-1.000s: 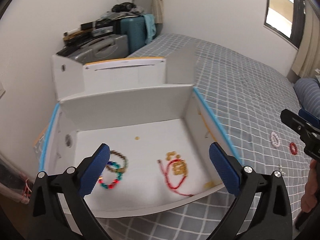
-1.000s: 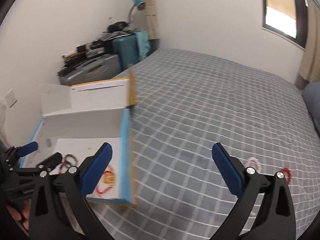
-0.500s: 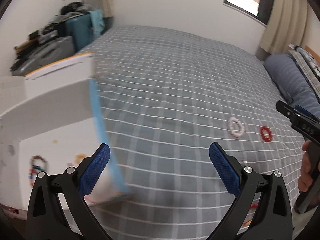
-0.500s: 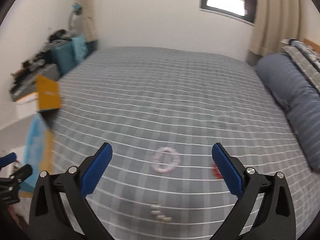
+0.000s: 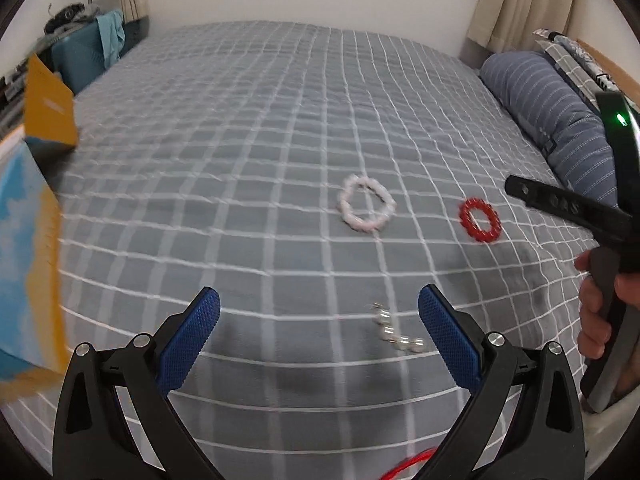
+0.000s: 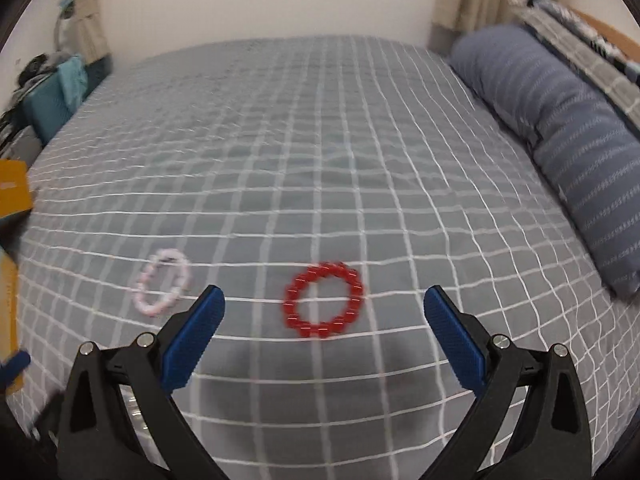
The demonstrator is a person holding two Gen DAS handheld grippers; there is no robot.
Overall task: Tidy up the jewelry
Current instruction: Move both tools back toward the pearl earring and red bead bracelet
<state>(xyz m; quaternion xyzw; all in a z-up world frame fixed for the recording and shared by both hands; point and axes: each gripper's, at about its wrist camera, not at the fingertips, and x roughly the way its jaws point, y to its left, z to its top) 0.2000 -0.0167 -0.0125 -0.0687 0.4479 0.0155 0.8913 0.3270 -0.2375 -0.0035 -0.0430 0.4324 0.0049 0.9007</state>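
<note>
**Two open grippers over the bed, with beads below**

We start at the left. In the left view, the box point(image 5: 36, 248) stands at 9 o'clock, blurry, with blue and yellow sides. It sits on the bed point(image 5: 256, 152), which has a gray cover with white lines.

Our left gripper point(image 5: 319, 334) hangs above the bed. Its two blue fingers point(image 5: 188, 342) are spread wide and hold nothing. A short row of clear beads point(image 5: 394, 330) lies on the cover at about 3 o'clock from the gap, just beside the right finger. Near 6 o'clock a bit of red string point(image 5: 408, 466) peeks out at the bottom edge.

Farther up, near 1 o'clock, lies the pink ring point(image 5: 366, 209). The red ring point(image 5: 479, 221) lies near it, toward 2 o'clock. The two do not touch.

At 3 o'clock a hand point(image 5: 600, 312) holds the handle of the other tool.

In the right view, our right gripper point(image 6: 324, 332) is spread wide too, and it is empty. The red ring point(image 6: 323, 305) lies right between its fingers, on the cover below. The pink ring point(image 6: 163, 282) is at 9 o'clock, just past the left finger. A blue pillow point(image 6: 560, 128) lies along the bed at 2 o'clock.
</note>
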